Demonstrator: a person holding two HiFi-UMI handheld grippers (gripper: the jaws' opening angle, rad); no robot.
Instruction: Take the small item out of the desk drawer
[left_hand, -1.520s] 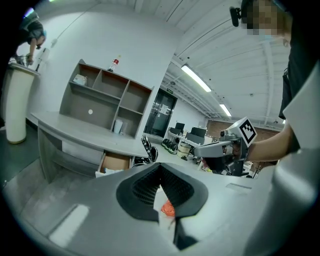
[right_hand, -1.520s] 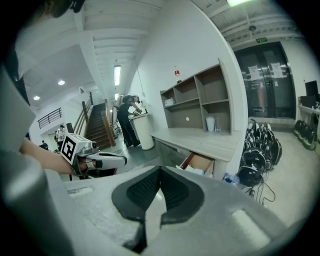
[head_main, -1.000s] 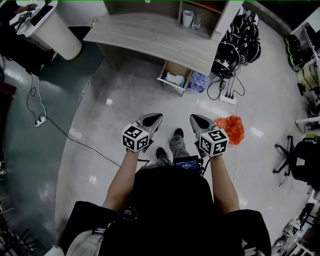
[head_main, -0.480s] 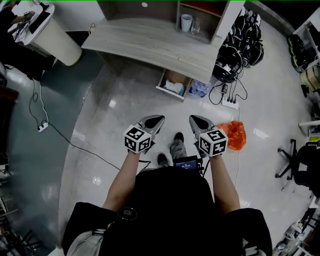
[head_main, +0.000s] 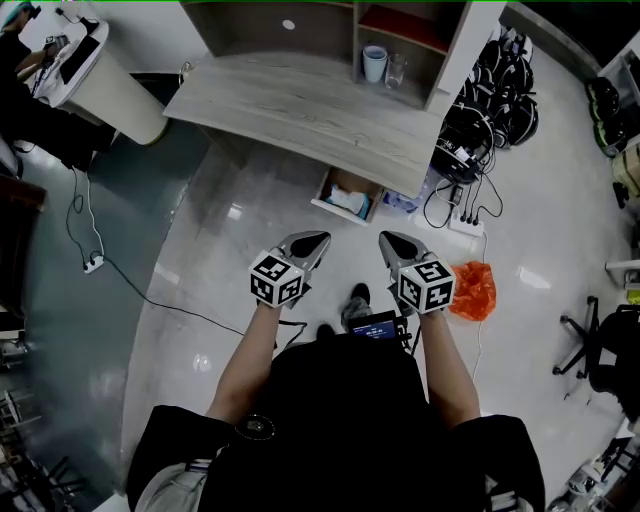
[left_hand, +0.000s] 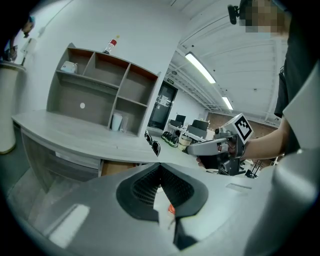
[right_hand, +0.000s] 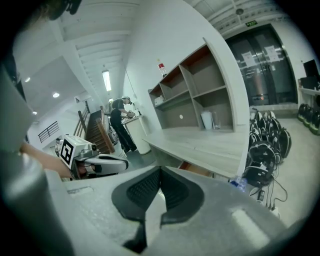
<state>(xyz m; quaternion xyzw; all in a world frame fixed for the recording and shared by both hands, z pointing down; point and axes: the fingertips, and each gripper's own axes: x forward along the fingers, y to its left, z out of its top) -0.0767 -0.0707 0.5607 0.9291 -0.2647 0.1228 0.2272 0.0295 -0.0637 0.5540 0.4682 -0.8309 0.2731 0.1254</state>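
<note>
Grey wood grain covers the curved desk (head_main: 300, 105), which fills the upper middle of the head view. Under the desk's near edge, towards its right end, a drawer (head_main: 338, 212) stands pulled out over the shiny floor. Pale contents (head_main: 350, 199), whitish with a bluish tint, lie inside it. They are too small to tell which of them is the small item.

Both grippers hang in the air on the near side of the desk, well apart from the drawer and pointing towards it. The left gripper (head_main: 321, 238) has its jaws pressed together with nothing between the ribbed pads. The right gripper (head_main: 384, 238), just beside it, is likewise closed tip to tip and holds nothing. Each shows in the other's view, held in a hand.

On the desk's far side rises a shelf unit (left_hand: 100, 87). A white cup (head_main: 374, 62) and a clear glass (head_main: 396, 70) stand in one compartment, and a bottle (left_hand: 111, 45) stands on top. At the desk's right end black headsets (head_main: 490, 110) are heaped on the floor beside a white power strip (head_main: 462, 222). An orange plastic bag (head_main: 472, 290) lies on the floor nearer than that. Beyond the desk's left end stands a person (right_hand: 120, 122).
</note>
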